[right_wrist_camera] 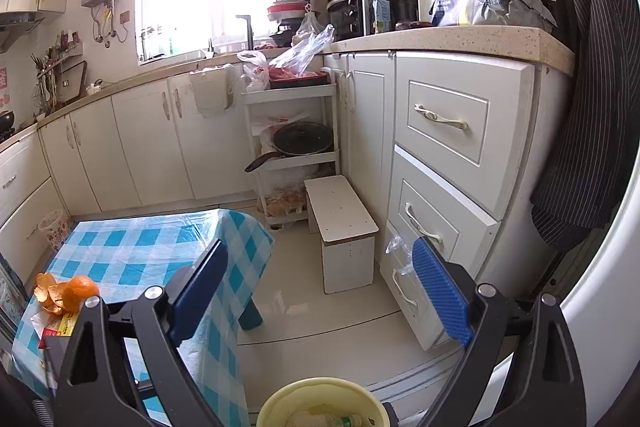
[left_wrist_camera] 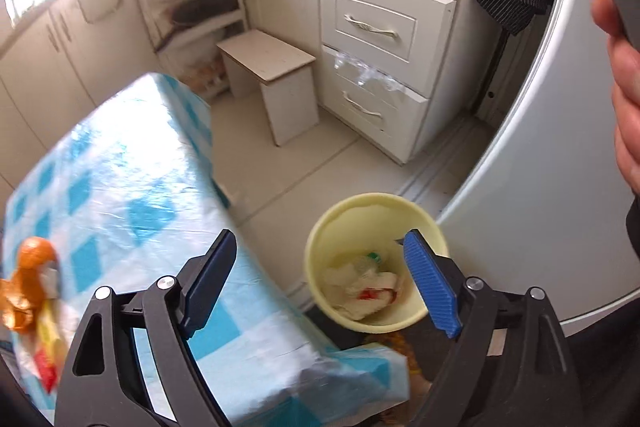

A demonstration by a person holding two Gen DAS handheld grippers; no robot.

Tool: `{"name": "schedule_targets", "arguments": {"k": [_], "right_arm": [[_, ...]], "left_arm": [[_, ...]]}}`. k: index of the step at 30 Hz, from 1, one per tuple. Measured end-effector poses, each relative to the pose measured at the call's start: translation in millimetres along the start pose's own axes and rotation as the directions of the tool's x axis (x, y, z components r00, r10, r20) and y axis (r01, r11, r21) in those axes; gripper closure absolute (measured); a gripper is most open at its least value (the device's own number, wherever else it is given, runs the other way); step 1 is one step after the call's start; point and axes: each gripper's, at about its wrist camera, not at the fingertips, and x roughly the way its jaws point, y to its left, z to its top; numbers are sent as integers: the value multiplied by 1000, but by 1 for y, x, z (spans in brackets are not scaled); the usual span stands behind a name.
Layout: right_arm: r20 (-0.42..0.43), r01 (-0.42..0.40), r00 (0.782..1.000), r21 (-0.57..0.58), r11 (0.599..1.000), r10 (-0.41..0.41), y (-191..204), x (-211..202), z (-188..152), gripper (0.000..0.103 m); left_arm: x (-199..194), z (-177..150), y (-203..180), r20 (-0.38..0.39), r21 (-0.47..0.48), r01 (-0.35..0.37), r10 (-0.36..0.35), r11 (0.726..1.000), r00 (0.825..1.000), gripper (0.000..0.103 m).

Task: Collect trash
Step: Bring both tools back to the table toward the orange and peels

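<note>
A pale yellow bin point(left_wrist_camera: 374, 259) stands on the floor beside the table and holds crumpled paper and wrappers. My left gripper point(left_wrist_camera: 320, 279) hangs open above the table edge and the bin, with nothing between its blue pads. Orange peel point(left_wrist_camera: 30, 279) and a red-yellow wrapper point(left_wrist_camera: 46, 347) lie on the blue-checked tablecloth point(left_wrist_camera: 132, 187) at the left. In the right wrist view my right gripper point(right_wrist_camera: 320, 295) is open and empty, raised over the floor, with the bin point(right_wrist_camera: 320, 403) below it. The orange peel point(right_wrist_camera: 66, 293) and wrapper point(right_wrist_camera: 60, 327) lie at the table's near left corner.
A small white stool point(right_wrist_camera: 346, 227) stands by the white drawer unit point(right_wrist_camera: 440, 187). A shelf cart with a pan point(right_wrist_camera: 296, 143) sits against the cabinets. A grey appliance door point(left_wrist_camera: 540, 167) flanks the bin on the right. A hand point(left_wrist_camera: 624, 75) holds the other gripper at upper right.
</note>
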Motion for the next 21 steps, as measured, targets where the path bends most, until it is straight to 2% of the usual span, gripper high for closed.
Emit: {"name": "schedule_targets", "arguments": {"k": [8, 16, 21], "right_arm": [[0, -43, 999, -51, 998, 43, 35, 5, 5, 11], [-20, -100, 995, -124, 987, 98, 82, 14, 6, 11], [-51, -141, 990, -170, 975, 134, 116, 26, 3, 11]], "left_arm": [[-29, -16, 26, 32, 49, -133, 131, 990, 991, 17], [-51, -44, 61, 28, 44, -186, 185, 982, 982, 14], [-56, -72, 96, -16, 22, -225, 226, 974, 974, 13]]}}
